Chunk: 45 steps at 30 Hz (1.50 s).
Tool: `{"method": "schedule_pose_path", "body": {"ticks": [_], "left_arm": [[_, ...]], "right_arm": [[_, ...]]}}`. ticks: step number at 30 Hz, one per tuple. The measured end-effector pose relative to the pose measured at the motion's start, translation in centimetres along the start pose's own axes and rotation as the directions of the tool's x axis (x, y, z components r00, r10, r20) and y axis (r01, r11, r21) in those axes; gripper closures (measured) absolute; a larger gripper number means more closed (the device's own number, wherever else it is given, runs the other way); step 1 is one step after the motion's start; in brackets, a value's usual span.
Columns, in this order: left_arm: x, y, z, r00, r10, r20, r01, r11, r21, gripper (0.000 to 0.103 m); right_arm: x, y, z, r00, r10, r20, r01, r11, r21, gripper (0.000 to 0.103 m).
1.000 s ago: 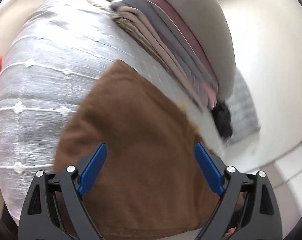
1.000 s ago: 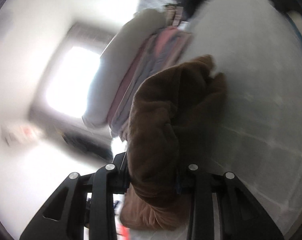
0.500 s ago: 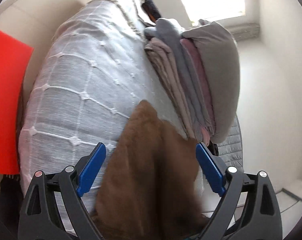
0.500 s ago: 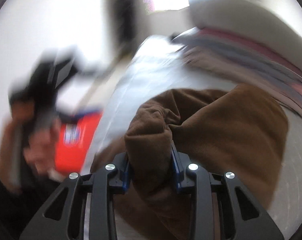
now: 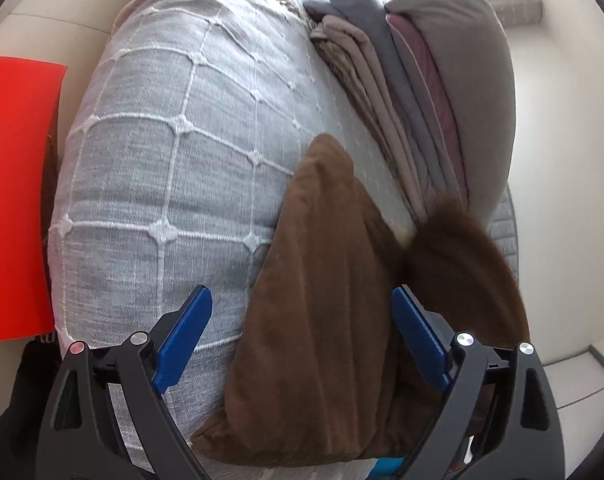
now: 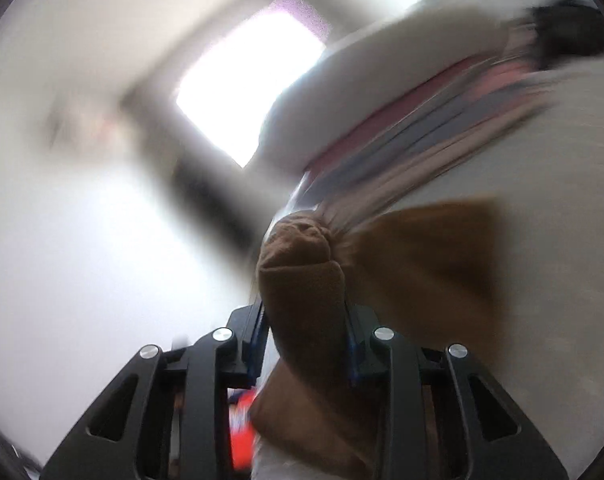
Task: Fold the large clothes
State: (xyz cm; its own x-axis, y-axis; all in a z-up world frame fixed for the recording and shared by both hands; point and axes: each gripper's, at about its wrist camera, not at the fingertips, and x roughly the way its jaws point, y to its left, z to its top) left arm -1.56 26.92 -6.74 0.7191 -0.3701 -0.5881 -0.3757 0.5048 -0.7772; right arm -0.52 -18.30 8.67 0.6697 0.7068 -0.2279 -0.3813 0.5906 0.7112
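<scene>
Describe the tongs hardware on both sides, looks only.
Left tongs: matte black angular linkage arms with triangular cut-outs, silver round pivot pins, flat blue fingers. Right tongs: same black frame and silver pins, only thin blue edges showing. No cables, markings or sleeves visible.

White walls point(image 5: 562, 160), bright window point(image 6: 245, 80)

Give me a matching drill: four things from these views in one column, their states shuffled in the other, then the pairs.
1. left tongs
2. right tongs
3. brown garment
4. stack of folded clothes

A. piled on the grey bedspread, untouched
B. open, gripping nothing
C. one bunched part pinched, the rest on the bed
D. shut on brown cloth

Pairs: 1-B, 2-D, 3-C, 4-A
</scene>
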Motion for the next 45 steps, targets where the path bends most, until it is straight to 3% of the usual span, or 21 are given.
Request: {"method": "schedule_pose_path", "body": {"ticks": [2,4,5,7,8,9,11,13,14,15,17,19,20,21,22,26,29,38,40,42,45], "left_arm": [[0.6,0.1,-0.1,1.000,0.014,-0.018,-0.014,1.000,0.009,0.016],[1.0,0.2,-0.4,0.999,0.029,-0.035,-0.028,0.999,0.021,0.016],[1.1,0.4,-0.6,0.998,0.040,-0.044,-0.038,0.999,0.030,0.016],[1.0,0.9,-0.8,0.997,0.058,-0.049,-0.056,0.998,0.039,0.016],[0.6,1.4,-1.0,0.997,0.061,-0.046,-0.060,0.998,0.036,0.016],[0.0,1.8,-1.2,0.998,0.057,-0.039,-0.055,0.998,0.033,0.016],[-1.5,2.7,-1.9,0.999,0.025,-0.022,-0.024,0.999,0.033,0.016],[-2.5,3.7,-2.8,0.998,-0.040,-0.038,0.041,0.999,0.023,0.016],[-2.5,3.9,-3.3,0.997,-0.059,-0.056,0.060,0.998,0.021,0.016],[-2.6,4.2,-4.0,0.994,-0.076,-0.077,0.078,0.997,0.020,0.016],[-2.5,4.2,-5.2,0.990,-0.096,-0.103,0.098,0.995,0.021,0.016],[-2.1,4.2,-6.7,0.984,-0.124,-0.127,0.125,0.992,0.003,0.016],[-1.9,4.3,-7.1,0.982,-0.134,-0.133,0.134,0.991,-0.009,0.016],[-1.5,4.3,-7.5,0.981,-0.138,-0.136,0.136,0.990,-0.020,0.016],[-1.3,4.3,-7.9,0.981,-0.139,-0.135,0.137,0.990,-0.030,0.016],[-0.8,4.1,-8.8,0.987,-0.146,-0.071,0.142,0.988,-0.061,0.011],[-0.3,3.0,-9.4,0.986,-0.165,-0.039,0.161,0.983,-0.088,0.011],[-1.4,2.7,-12.9,0.979,-0.204,0.030,0.206,0.973,-0.103,0.011],[-0.6,2.4,-12.7,0.987,-0.159,0.021,0.160,0.984,-0.077,0.011],[0.6,2.5,-12.2,0.990,-0.127,0.053,0.133,0.983,-0.126,0.011],[1.2,1.4,-11.6,0.987,-0.134,0.086,0.144,0.982,-0.125,0.011]], "right_arm": [[-6.2,-5.7,-0.6,0.988,-0.111,0.105,0.093,0.983,0.161,0.070],[-10.6,-11.7,-2.8,0.967,-0.234,0.103,0.185,0.920,0.346,0.063],[-12.2,-14.4,-4.1,0.954,-0.289,0.074,0.230,0.871,0.435,0.059],[-15.7,-20.1,-7.7,0.938,-0.348,0.004,0.262,0.713,0.651,0.058],[-16.8,-21.2,-8.6,0.938,-0.347,0.012,0.239,0.670,0.703,0.058],[-18.8,-21.4,-8.9,0.924,-0.376,0.065,0.218,0.659,0.720,0.058],[-20.3,-19.5,-7.3,0.900,-0.424,0.103,0.266,0.721,0.640,0.054],[-19.2,-16.0,-4.3,0.914,-0.383,0.134,0.271,0.822,0.501,0.038],[-18.2,-14.8,-3.0,0.920,-0.373,0.125,0.285,0.850,0.443,0.033],[-17.2,-13.0,-1.6,0.928,-0.358,0.103,0.305,0.890,0.339,0.033],[-13.6,-10.7,0.4,0.938,-0.343,0.053,0.329,0.927,0.180,0.033],[-9.1,-10.9,0.2,0.908,-0.409,-0.097,0.415,0.908,0.061,0.033],[-6.4,-13.2,-0.3,0.863,-0.457,-0.215,0.478,0.877,0.055,0.032],[-4.3,-16.5,-2.0,0.830,-0.441,-0.340,0.498,0.861,0.100,0.033],[-3.9,-17.6,-2.8,0.826,-0.437,-0.355,0.498,0.862,0.096,0.035],[-4.9,-16.5,-2.6,0.832,-0.439,-0.338,0.485,0.873,0.060,0.035],[-4.6,-17.2,-2.7,0.850,-0.418,-0.322,0.462,0.884,0.074,0.034],[-3.6,-16.6,-3.3,0.856,-0.419,-0.303,0.459,0.886,0.070,0.034],[-4.5,-16.7,-3.4,0.855,-0.423,-0.300,0.461,0.885,0.069,0.033],[-4.5,-16.5,-3.7,0.857,-0.420,-0.298,0.459,0.886,0.071,0.031],[-4.5,-16.6,-3.7,0.860,-0.416,-0.295,0.455,0.887,0.075,0.031]]}}
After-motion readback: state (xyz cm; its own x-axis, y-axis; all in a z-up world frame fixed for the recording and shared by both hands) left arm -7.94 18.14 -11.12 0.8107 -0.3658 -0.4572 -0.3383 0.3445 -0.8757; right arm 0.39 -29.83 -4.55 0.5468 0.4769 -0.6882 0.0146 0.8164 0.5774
